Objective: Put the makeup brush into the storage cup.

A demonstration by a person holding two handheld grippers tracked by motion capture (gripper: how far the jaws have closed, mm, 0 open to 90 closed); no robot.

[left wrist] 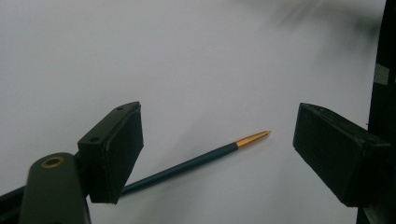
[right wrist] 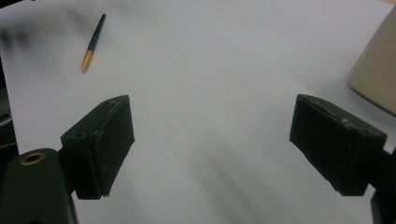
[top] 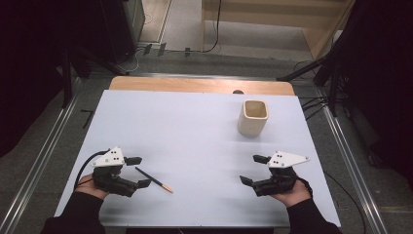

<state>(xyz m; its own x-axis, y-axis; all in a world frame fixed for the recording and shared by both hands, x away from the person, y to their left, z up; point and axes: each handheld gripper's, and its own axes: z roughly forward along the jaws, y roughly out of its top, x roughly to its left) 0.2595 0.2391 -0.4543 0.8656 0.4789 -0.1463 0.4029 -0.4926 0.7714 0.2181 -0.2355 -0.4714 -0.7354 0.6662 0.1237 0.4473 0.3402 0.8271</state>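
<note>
Your left hand-held gripper (top: 138, 171) rests low at the near left of the white bench (top: 195, 126), jaws spread wide and holding nothing. A dark blue pencil (top: 153, 179) with a gold tip lies flat on the bench between those jaws; in the left gripper view the pencil (left wrist: 196, 161) runs from beside the left jaw out toward the middle of the gap, touching neither pad as far as can be seen. Your right hand-held gripper (top: 253, 169) sits at the near right, jaws equally wide and empty, well apart from the pencil. A cream square cup (top: 253, 117) stands upright on the bench beyond the right hand-held gripper
</note>
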